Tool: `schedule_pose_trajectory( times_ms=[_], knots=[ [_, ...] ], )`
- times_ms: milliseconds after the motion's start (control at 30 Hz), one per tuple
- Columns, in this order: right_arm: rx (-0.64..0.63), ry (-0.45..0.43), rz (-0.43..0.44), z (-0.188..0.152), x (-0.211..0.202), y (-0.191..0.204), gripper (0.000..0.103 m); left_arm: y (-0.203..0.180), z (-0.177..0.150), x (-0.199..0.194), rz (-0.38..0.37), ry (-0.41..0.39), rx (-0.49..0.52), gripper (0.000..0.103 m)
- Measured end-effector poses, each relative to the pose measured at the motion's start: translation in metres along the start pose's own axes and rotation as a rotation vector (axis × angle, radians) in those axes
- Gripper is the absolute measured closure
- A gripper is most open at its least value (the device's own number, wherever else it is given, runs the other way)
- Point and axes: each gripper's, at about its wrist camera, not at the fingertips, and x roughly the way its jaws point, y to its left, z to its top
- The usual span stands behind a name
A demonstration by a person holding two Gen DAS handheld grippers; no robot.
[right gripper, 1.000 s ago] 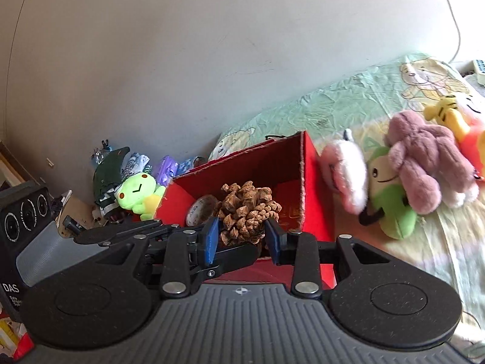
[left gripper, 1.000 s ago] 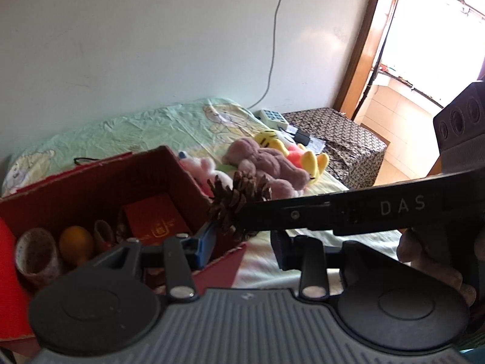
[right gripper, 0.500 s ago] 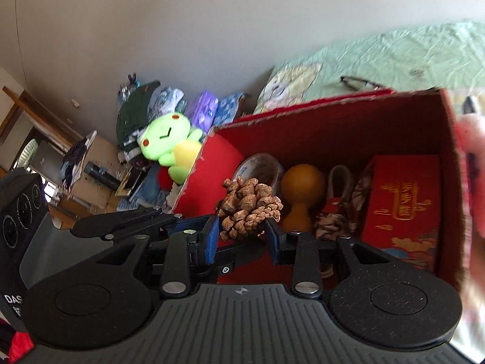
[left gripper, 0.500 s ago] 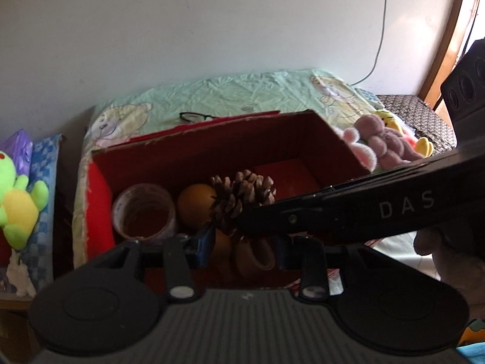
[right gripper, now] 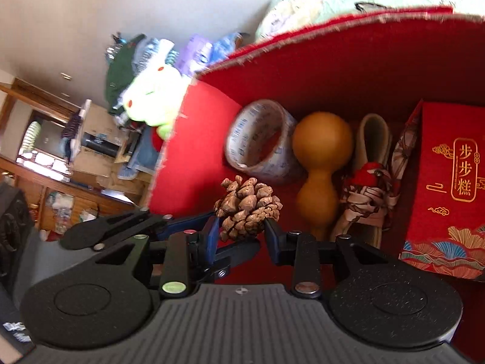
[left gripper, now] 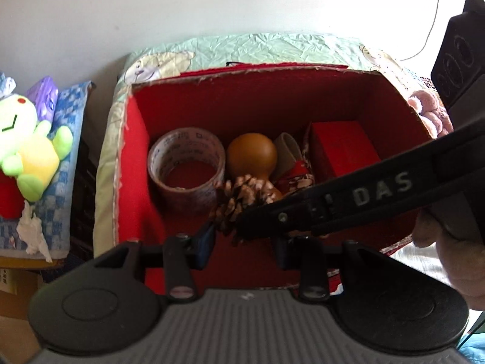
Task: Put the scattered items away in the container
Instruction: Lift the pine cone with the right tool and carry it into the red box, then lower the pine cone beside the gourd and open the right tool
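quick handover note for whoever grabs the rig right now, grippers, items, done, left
Right gripper: shut on the pinecone, held inside the red box, not yet released.
Left gripper: open, empty, at the box's near edge beside the right one.
Done, in the box: tape roll, gourd, slipper, red packet.
Left: release the pinecone. A pink plush lies just outside the box; it may go in too.
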Motion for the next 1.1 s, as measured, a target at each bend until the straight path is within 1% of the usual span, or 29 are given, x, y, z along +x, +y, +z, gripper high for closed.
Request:
schedule_pose_trajectory(
  times_ms=[167, 233, 367, 500, 600, 767, 933, 1100],
  knots=[
    [0.073, 0.028, 0.016, 0.001, 0.010, -0.008, 0.067, 0.000, 0.000, 0.006, 0.024, 0.019, -0.019, 0.066],
    [0.092, 0.033, 0.022, 0.001, 0.012, -0.011, 0.065, 0.002, -0.001, 0.008, 0.028, 0.023, -0.028, 0.066],
    [0.138, 0.025, 0.078, 0.000, 0.008, -0.020, 0.060, 0.001, -0.001, 0.008, 0.039, 0.023, -0.032, 0.066],
    [0.157, 0.024, 0.095, -0.002, 0.006, -0.023, 0.059, -0.001, 0.000, 0.009, 0.060, 0.029, -0.037, 0.059],
    [0.158, 0.001, 0.105, -0.002, 0.002, -0.025, 0.059, 0.000, 0.000, 0.006, 0.059, 0.023, -0.053, 0.057],
    [0.218, -0.013, 0.156, -0.003, 0.001, -0.038, 0.060, -0.003, -0.002, -0.001, 0.075, 0.001, -0.048, 0.055],
    [0.195, -0.031, 0.131, -0.006, -0.001, -0.035, 0.060, -0.004, -0.003, 0.002, 0.082, -0.001, -0.043, 0.054],
    [0.178, -0.044, 0.104, -0.005, -0.003, -0.030, 0.060, -0.002, -0.005, 0.004, 0.072, 0.004, -0.068, 0.054]
  ],
)
